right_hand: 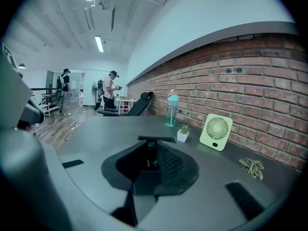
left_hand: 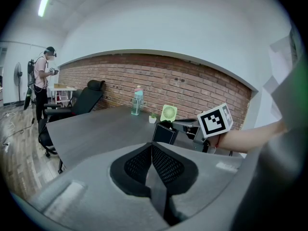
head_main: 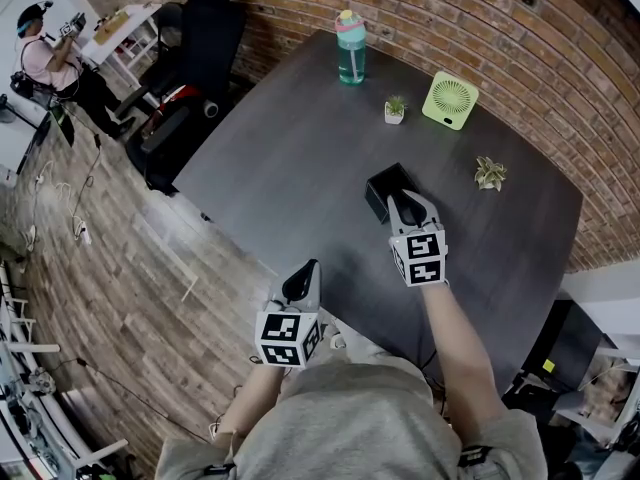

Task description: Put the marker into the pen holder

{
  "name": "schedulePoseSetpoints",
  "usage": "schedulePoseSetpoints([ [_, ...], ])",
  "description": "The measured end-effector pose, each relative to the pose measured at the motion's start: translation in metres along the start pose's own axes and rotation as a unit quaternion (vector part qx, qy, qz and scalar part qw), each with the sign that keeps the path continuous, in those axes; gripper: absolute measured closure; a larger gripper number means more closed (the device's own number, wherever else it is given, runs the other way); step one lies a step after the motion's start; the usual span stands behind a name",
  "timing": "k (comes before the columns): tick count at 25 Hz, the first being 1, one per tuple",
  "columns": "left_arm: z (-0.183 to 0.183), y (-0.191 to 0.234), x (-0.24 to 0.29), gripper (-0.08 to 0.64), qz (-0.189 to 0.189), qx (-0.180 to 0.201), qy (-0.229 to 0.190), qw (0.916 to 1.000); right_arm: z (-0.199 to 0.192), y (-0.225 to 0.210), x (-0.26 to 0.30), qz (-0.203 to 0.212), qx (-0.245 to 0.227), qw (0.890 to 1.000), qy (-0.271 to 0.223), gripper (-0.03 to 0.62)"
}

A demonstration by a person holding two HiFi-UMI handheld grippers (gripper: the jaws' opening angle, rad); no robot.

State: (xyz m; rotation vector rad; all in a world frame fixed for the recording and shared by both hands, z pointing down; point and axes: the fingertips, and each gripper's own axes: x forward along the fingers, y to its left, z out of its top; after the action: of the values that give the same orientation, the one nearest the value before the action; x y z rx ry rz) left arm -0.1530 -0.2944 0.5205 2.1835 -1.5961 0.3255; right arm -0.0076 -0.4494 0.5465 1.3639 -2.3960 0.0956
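1. Holds left tongs (head_main: 303, 273) pressed together, empty, near the counter (head_main: 280, 158) edge, well apart from the pen holder (head_main: 381, 194)
2. Clamps the marker (right_hand: 151, 154) in right tongs (head_main: 405, 204), lengthwise, tip at the pen holder's mouth
3. Likely needs only a downward feed from there

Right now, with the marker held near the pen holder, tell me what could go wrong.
1. The marker, clamped in the right gripper, points at the pen holder near its rim; released off line, it might catch the rim and roll across the table.
2. The left gripper sits shut at the table's edge, so nothing steadies the pen holder; a push might slide or tip it.
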Motion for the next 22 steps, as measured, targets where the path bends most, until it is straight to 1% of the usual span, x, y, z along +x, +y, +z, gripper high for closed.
schedulePoseSetpoints([
  [22,-0.0035,-0.0064,-0.0006,0.543,0.001,-0.002,-0.002,1.0,-0.0096,0.0094,-0.0015,0.009,-0.017,1.0,0.015,0.525],
])
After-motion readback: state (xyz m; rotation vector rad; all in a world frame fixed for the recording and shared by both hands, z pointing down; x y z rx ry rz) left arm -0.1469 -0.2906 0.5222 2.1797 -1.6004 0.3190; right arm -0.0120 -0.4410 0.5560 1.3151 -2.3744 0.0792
